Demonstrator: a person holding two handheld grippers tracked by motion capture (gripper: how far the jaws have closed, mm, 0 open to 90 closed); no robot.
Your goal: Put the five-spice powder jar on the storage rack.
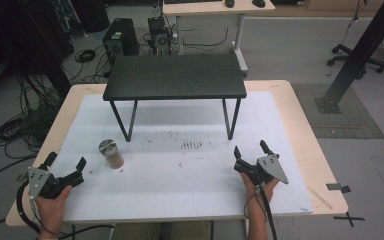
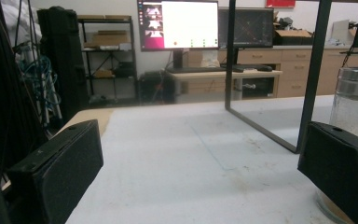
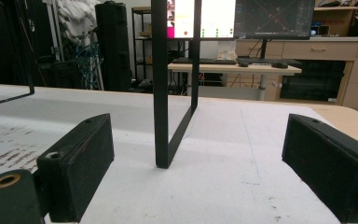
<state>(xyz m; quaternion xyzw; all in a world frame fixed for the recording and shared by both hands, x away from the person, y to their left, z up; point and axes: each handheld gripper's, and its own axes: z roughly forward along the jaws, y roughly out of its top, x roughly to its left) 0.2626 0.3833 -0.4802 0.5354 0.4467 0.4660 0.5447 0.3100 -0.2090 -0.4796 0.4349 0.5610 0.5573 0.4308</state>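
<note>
Both grippers empty w/ jaws apart; left gripper (image 1: 65, 169) sits just left of the glass shaker jar (image 1: 111, 153), w/ right gripper (image 1: 254, 154) well apart from it, so a careless sideways sweep could topple it & spill contents.

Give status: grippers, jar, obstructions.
Left gripper open, empty. Right gripper open, empty. Jar upright beside left gripper, untouched. Nothing between them.

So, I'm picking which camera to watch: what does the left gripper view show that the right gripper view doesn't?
Left gripper view: the metal-lidded jar, just behind its right jaw, and tall dark cases by the shelves. Right gripper view: brown crumbs on the white sheet and a wooden-topped desk with a keyboard. Both: open black jaws with nothing between them, the white sheet, a black leg of the small table and lit monitors.
</note>
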